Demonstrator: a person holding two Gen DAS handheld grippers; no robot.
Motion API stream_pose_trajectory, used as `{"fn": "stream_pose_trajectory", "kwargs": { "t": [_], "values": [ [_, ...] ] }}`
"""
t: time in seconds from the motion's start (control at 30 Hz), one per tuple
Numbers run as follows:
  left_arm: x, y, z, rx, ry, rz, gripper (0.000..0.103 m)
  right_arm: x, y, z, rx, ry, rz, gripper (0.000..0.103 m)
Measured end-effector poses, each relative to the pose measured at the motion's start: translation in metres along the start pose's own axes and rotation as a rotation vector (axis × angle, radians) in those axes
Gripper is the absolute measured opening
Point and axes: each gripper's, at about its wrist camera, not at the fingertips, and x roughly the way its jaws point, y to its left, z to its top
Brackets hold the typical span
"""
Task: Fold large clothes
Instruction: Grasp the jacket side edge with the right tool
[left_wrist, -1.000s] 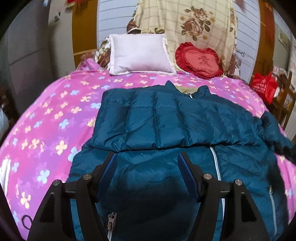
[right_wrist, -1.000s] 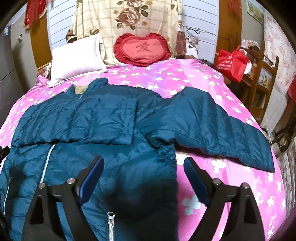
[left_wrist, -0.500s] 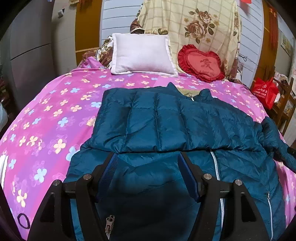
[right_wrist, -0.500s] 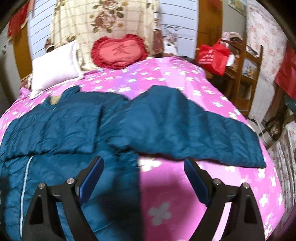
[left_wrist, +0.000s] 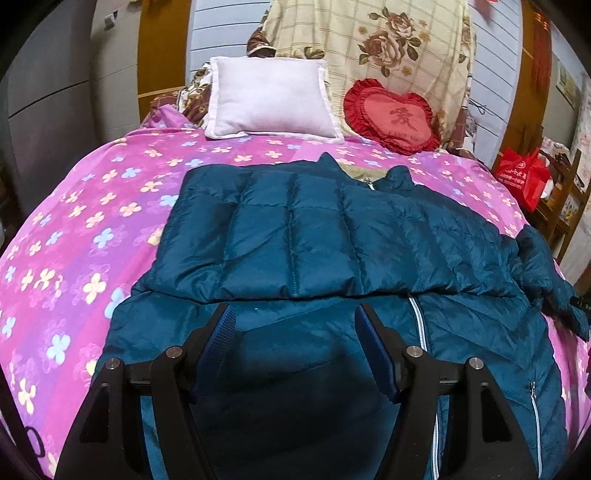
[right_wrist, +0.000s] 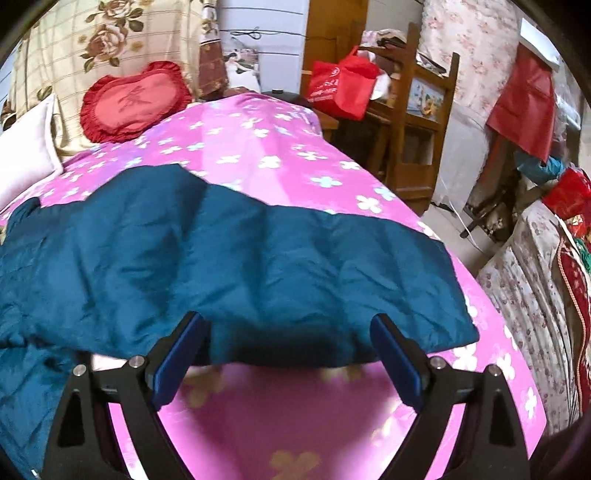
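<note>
Right wrist view shows the teal down jacket (right_wrist: 229, 266) spread on the bed's pink flowered cover (right_wrist: 258, 147), its free sleeve (right_wrist: 332, 280) stretched sideways just beyond the right tongs (right_wrist: 286, 356), whose jaws stand apart on nothing. Puffy, light, soft and slick-shelled, it will likely slump and slide (quilting gives some bulk to pinch), so the cuff end looks the best hold. Over the jacket's front, the left tongs (left_wrist: 295, 349) also gape empty, below the sleeve already folded (left_wrist: 280, 236) across the chest.

Each gripper (left_wrist: 295, 328) (right_wrist: 290, 338): black arms, blue pads, seemingly silver screws.
</note>
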Motion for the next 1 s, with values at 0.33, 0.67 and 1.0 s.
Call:
{"fn": "stream_pose_trajectory", "kwargs": {
  "t": [0.33,0.67,1.0],
  "values": [
    [0.007,0.008,-0.001,-0.013,0.019,0.017,0.049,0.023,-0.072,0.015,0.079,-0.020,-0.109,0.097],
    [0.022,0.009,-0.006,0.006,0.057,0.036,0.049,0.082,-0.148,0.012,0.312,0.105,-0.045,0.099],
    [0.013,0.014,-0.001,-0.011,0.035,0.050,0.049,0.056,-0.125,0.019,0.236,0.015,0.043,0.016]
  ]
}}
